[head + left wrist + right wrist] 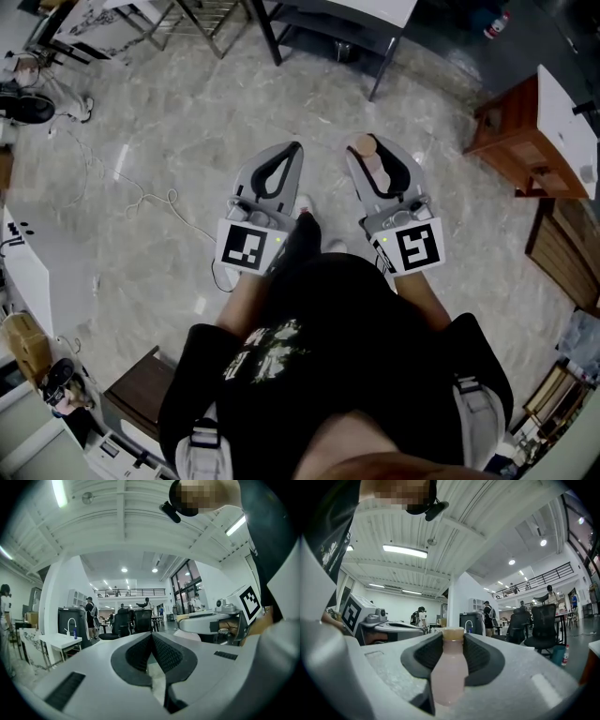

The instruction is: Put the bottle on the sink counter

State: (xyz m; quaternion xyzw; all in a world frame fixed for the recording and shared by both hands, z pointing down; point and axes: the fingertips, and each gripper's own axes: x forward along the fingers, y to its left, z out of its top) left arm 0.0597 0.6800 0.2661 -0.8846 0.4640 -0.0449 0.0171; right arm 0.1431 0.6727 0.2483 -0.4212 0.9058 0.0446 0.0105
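Right gripper view shows my right tool [452,633] squeezing the pink bottle [449,677], up off the floor. My left tool [151,635] is pinched closed and empty. I think this is the carrying step. Next I must reach the white desk with the tap [60,642].

pale pink bottle [449,672], tan cap, lying level

The right gripper [453,638] has its 2 grey jaws, lined with black ribbed pads, pressed on a pale pink plastic bottle [449,672], whose tan cap sits at the jaw tips. At the left, the left gripper [423,630] with its black-and-white marker cube is held alongside. Beyond stand a white square column [457,602], a black mesh office chair [543,620] and several people.
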